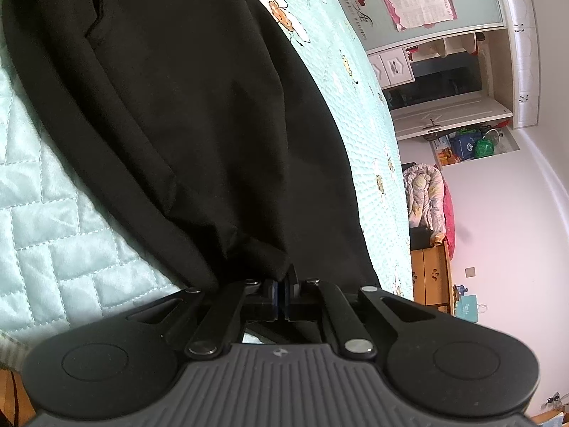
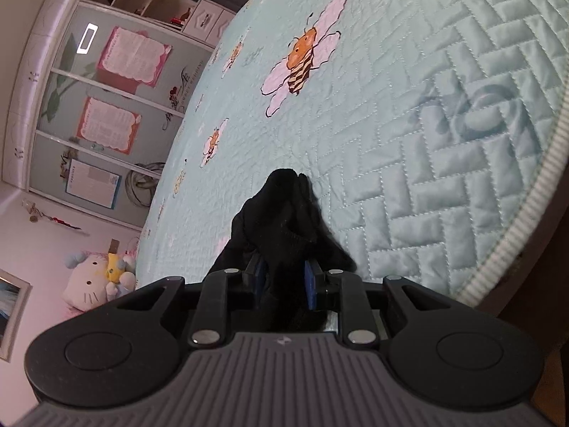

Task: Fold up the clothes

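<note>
The left hand-held gripper (image 1: 282, 290) at bottom centre pinches a bunched edge of the black garment (image 1: 185, 106), which stretches toward the upper left over the pale green quilted bed (image 1: 53, 231); a cabinet (image 1: 434, 249) stands at right.

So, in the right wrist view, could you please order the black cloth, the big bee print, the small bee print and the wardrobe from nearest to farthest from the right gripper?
1. Black cloth: clamped in the right gripper.
2. Small bee print: on the quilt, ahead and left.
3. Big bee print: farther up the quilt.
4. Wardrobe: beyond the bed, far left.
</note>
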A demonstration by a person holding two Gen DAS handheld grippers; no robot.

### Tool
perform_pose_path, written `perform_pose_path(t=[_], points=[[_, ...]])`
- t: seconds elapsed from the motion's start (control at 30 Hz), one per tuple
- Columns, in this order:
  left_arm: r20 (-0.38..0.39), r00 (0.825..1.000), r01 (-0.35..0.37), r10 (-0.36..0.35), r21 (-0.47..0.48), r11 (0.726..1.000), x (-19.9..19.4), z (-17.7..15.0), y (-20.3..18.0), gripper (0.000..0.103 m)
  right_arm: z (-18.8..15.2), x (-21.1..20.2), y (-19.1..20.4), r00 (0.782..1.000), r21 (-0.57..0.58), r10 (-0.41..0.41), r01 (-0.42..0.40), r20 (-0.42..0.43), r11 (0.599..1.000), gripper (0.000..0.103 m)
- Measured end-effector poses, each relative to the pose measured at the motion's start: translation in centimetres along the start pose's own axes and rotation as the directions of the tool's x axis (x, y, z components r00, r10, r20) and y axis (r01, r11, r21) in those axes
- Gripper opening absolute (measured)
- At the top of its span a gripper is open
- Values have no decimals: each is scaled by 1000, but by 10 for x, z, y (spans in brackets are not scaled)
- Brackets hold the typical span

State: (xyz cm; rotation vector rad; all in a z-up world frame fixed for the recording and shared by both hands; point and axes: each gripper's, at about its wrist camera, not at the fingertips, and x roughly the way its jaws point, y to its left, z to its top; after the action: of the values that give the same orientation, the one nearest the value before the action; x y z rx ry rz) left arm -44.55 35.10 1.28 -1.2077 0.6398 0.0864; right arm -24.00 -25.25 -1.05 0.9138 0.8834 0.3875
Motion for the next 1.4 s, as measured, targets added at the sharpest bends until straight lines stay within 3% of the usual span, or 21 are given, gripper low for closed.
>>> perform_pose_path(t=[0.07,0.2,0.3,0.43,0.53,0.63,0.7,0.8,1.0,1.07,1.17,1.2,1.27,1.4], points=[[7,1000,3,-3,3,1000,-3,1,-3,2,-1,1,2,1000,-20,-8,8,1,1000,3],[29,1000,6,-6,19,1000,-10,5,-6,2,-3,-8,4,1000,-11,26,-26,7,1000,3],[14,1000,-21,21,-2,1000,-4,2,3,2,-4,-2,-4,1000,-19,-14,14,-20,1000,3],[0,1000,-32,32,-34,999,2,-1,15,2,-7,0,-23,1000,70,17,-16,-11,997,4],[0,999,-34,34,-25,999,2,0,13,2,-5,-10,-14,1000,42,-27,27,7,999,6],[8,999,-35,35,-28,999,4,-1,13,3,-2,-23,0,995,10,-87,87,40,996,15],[15,999,-31,31,-30,999,5,-2,14,3,-1,-31,18,991,-55,-99,105,95,993,16],[21,999,-24,25,-20,999,5,-2,14,3,-2,-25,35,994,-114,-25,37,103,993,19],[37,999,10,-10,2,1000,2,-4,17,5,-6,9,23,999,-13,-15,16,43,1000,28],[50,998,24,-25,20,1000,-3,-5,18,13,-8,20,18,1000,20,-11,10,24,1000,7],[80,995,62,-63,22,998,-16,-7,21,33,-10,37,12,1000,71,-3,3,-5,997,5],[93,993,72,-73,16,997,-21,-8,23,35,-11,38,19,1000,48,-22,22,-6,999,7],[127,989,82,-81,1,997,-32,-7,27,37,-11,36,42,997,-41,-77,77,9,996,25],[226,972,84,-67,-66,994,-56,-2,41,37,-31,45,101,997,-293,-79,70,-19,954,30]])
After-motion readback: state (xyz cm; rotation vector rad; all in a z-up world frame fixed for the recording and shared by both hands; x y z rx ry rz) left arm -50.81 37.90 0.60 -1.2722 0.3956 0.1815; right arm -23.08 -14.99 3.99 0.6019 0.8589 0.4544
